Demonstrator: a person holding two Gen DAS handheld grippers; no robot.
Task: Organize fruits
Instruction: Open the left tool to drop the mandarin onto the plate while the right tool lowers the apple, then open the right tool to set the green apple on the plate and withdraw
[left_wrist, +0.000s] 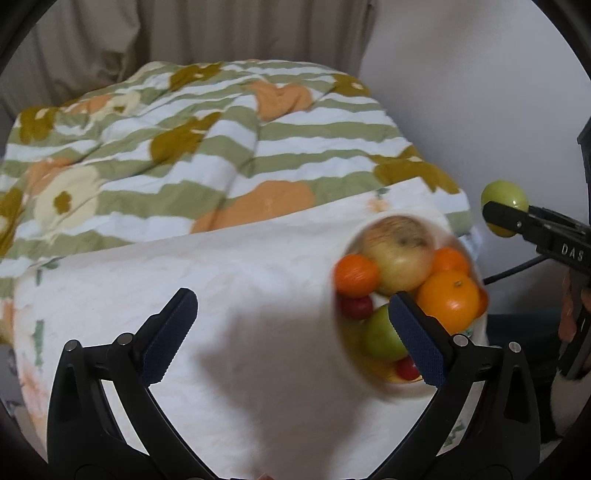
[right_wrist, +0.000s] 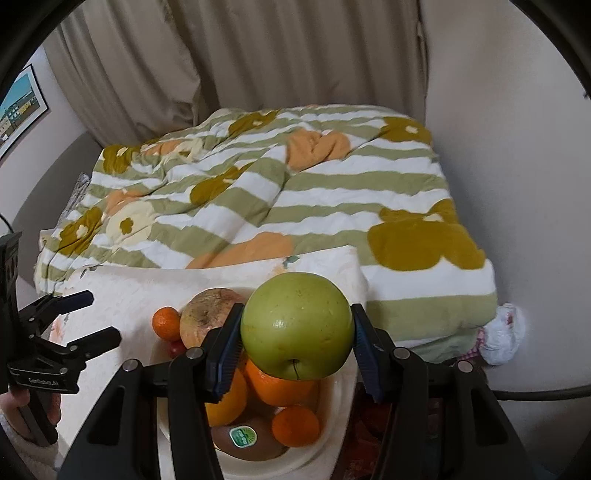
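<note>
My right gripper (right_wrist: 297, 345) is shut on a green apple (right_wrist: 297, 326) and holds it above a white bowl (right_wrist: 332, 435) of fruit: a yellow-red apple (right_wrist: 207, 314), oranges (right_wrist: 284, 387), a small tangerine (right_wrist: 166, 323) and a stickered fruit (right_wrist: 247, 439). In the left wrist view the bowl (left_wrist: 480, 332) sits at the right with the big apple (left_wrist: 400, 254), oranges (left_wrist: 448, 299), another green apple (left_wrist: 380, 336) and small red fruits (left_wrist: 356, 306). My left gripper (left_wrist: 291, 332) is open and empty over the white cloth (left_wrist: 221, 277), left of the bowl. The held apple (left_wrist: 504, 203) shows at the far right.
A green-striped flowered quilt (right_wrist: 295, 192) covers the bed behind the cloth. Beige curtains (right_wrist: 258, 55) hang at the back. A wall (right_wrist: 517, 147) runs along the right. A crumpled white bag (right_wrist: 504, 332) lies at the bed's right edge.
</note>
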